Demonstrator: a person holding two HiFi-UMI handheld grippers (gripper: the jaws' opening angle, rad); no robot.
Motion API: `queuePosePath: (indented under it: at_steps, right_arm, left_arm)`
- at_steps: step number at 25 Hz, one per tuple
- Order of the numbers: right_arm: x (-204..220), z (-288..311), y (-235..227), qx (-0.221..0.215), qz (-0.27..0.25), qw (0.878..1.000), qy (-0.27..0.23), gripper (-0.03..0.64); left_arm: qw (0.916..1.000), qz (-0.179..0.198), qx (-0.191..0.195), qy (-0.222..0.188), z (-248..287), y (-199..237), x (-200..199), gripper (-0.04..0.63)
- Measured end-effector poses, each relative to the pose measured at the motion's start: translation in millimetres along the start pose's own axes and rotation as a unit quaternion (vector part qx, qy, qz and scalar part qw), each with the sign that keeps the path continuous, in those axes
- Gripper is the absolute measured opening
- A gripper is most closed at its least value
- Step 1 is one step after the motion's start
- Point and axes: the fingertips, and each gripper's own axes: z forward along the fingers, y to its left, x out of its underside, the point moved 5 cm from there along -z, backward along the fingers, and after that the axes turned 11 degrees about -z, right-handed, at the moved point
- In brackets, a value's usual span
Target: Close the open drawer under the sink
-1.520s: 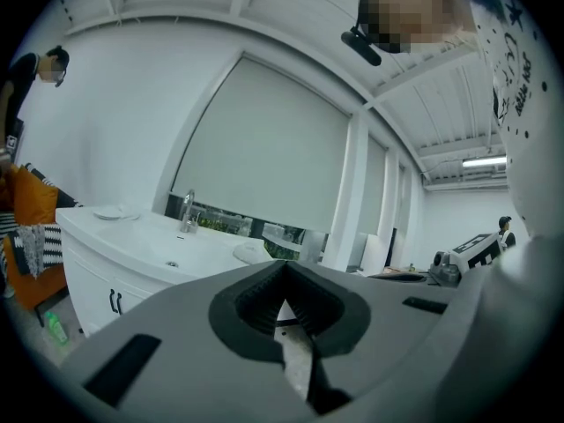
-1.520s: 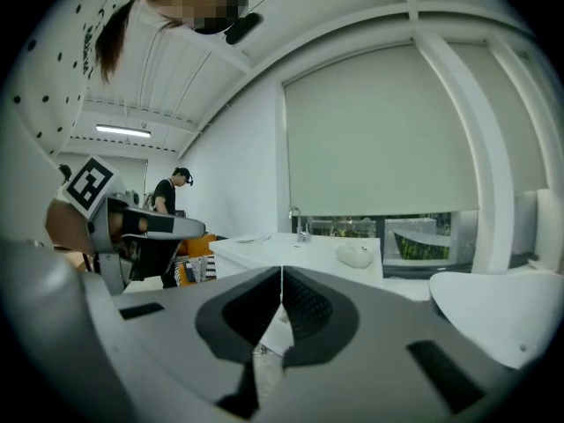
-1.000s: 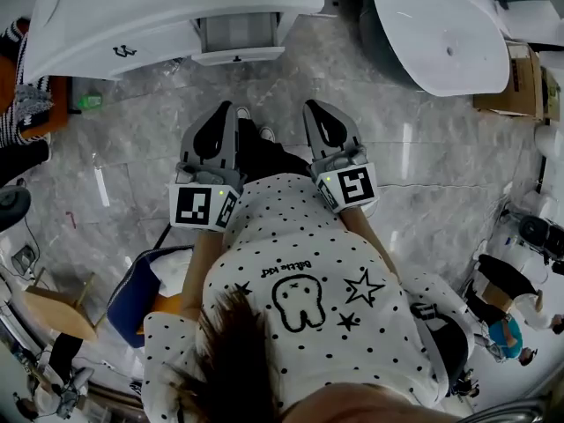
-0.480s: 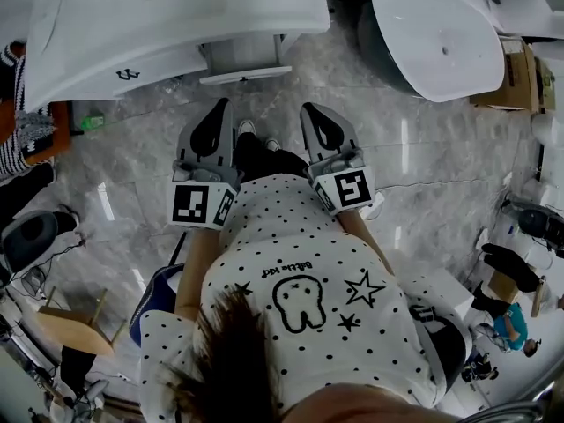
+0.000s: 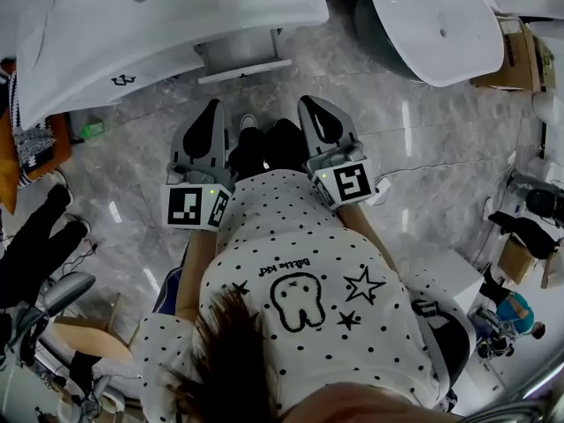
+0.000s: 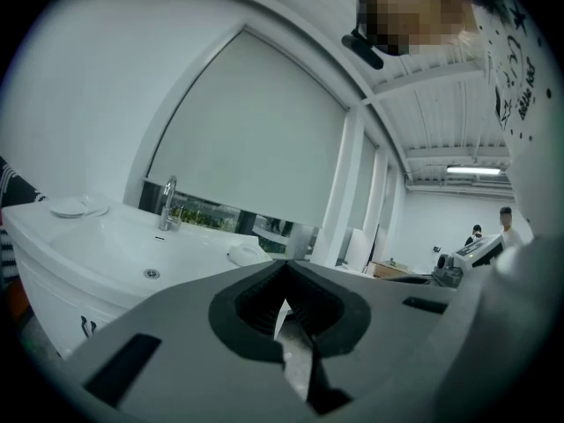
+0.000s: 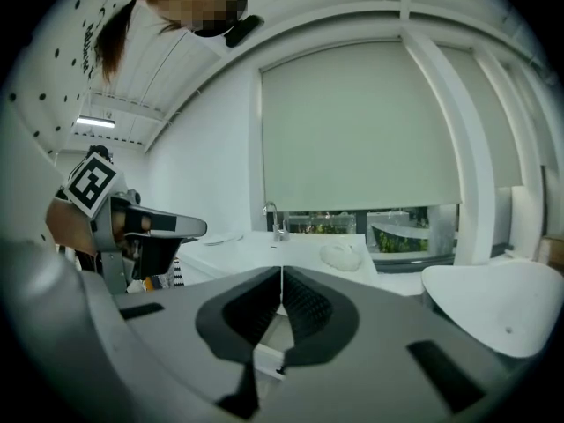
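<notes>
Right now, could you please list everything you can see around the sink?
sink unit: one, white, top left of head view.
drawer: one, grey inside, white front, open under the sink unit.
tap: one, chrome, on the sink unit's back edge.
second basin: one, white, top right.
cardboard box: one, brown, right of the second basin.
floor: one, grey marble, underfoot.
bystander's leg: one, black, left edge.
left tongs: one, grey, shut and empty, aimed towards the drawer.
right tongs: one, grey, shut and empty, beside the left tongs.
</notes>
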Motion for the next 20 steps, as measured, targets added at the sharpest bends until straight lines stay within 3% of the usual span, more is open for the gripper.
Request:
queuePosePath:
  at_steps: [8, 20]
  right_arm:
    - [7.1, 1.3, -15.4, -0.002, 0.004, 1.000, 0.008, 0.014]
    - [5.6, 12.6, -94.1, -0.031, 0.000, 1.000, -0.002, 0.014]
  left_arm:
    - [1.0000, -0.006, -0.001, 0.007, 18.6, -5.9, 5.3, 0.003]
    - [0.9993, 0.005, -0.033, -0.014, 76.0, -42.7, -1.0, 0.003]
